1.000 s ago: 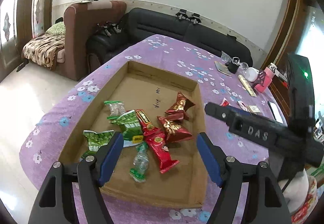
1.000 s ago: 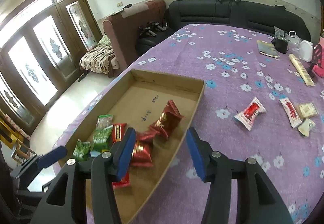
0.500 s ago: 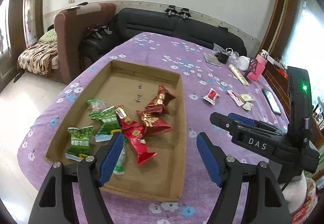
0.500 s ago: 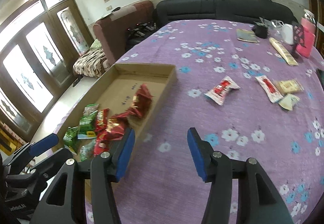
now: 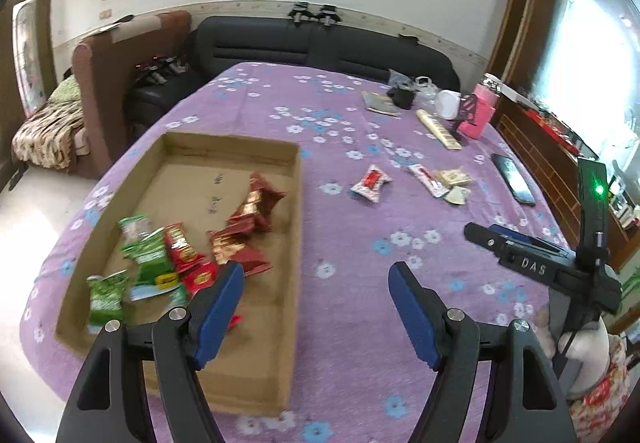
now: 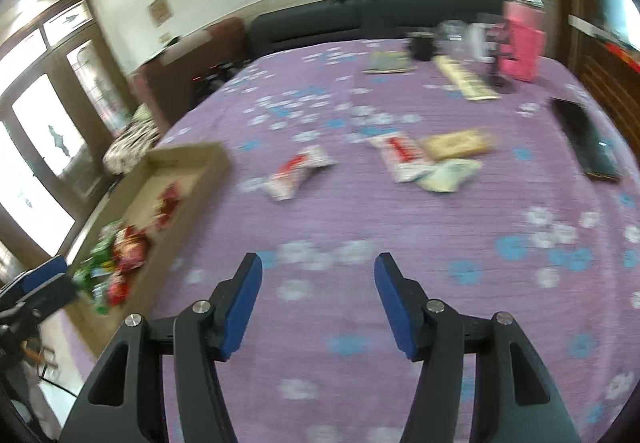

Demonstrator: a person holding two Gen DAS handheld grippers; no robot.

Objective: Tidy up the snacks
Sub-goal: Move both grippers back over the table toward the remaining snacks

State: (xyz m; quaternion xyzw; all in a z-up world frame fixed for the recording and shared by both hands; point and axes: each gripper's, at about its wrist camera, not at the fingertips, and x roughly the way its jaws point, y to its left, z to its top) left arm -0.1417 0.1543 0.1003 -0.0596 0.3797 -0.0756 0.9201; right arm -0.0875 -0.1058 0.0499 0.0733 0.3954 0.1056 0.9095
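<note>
A shallow cardboard box lies on the purple flowered tablecloth and holds several green and red snack packets. It also shows in the right wrist view. Loose snacks lie on the cloth to its right: a red-and-white packet, a second red-and-white packet, a beige packet and a pale green one. My left gripper is open and empty above the box's right wall. My right gripper is open and empty above bare cloth, short of the loose snacks.
A black phone lies at the right. A pink box, a white cup, a black cup, a booklet and a long beige pack stand at the table's far end. A sofa is behind.
Both grippers have swung right, away from the box. The right gripper has moved from over the box's contents to over bare cloth, facing the loose snacks. Both stay open.
</note>
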